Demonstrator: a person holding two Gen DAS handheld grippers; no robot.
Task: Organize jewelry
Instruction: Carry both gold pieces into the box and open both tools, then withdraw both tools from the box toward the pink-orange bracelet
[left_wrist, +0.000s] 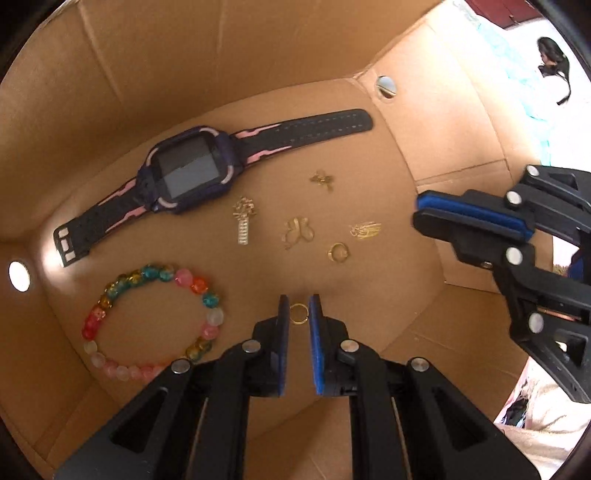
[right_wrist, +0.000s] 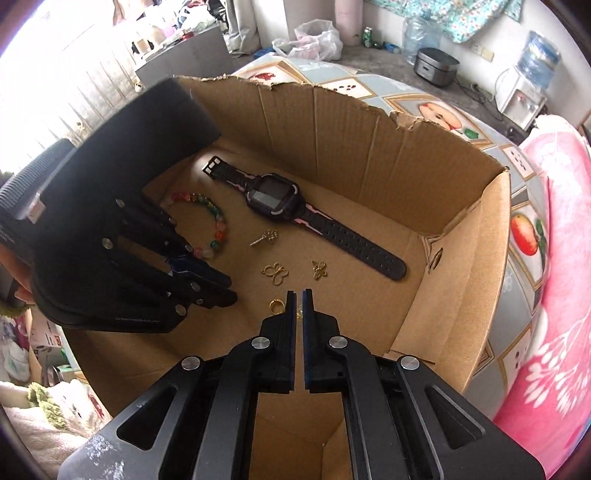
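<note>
L gripper (left_wrist: 299, 301) points down into the cardboard box (left_wrist: 229, 55), jaws narrowly apart w/ a small gold ring (left_wrist: 298, 314) sitting in the gap; can't tell if the pads actually pinch it. R gripper (right_wrist: 299, 295) also angled down in the box, jaws nearly closed on a thin gold piece (right_wrist: 299, 314), too hidden to ID. On the box floor: black-and-pink smartwatch (left_wrist: 192, 171) laid flat, strap stretched out; multicolour bead bracelet (left_wrist: 147, 321) just below it, near the L gripper. Small charms scattered btwn watch and grippers: silver charm (left_wrist: 244, 219), gold butterfly outline (left_wrist: 297, 232), small gold butterfly (left_wrist: 322, 179), gold tangle piece (left_wrist: 365, 229), second gold ring (left_wrist: 338, 252). All apart from each other. Box sits on a fruit-print tablecloth (right_wrist: 436, 110); pink blanket (right_wrist: 565, 236) beside it.
</note>
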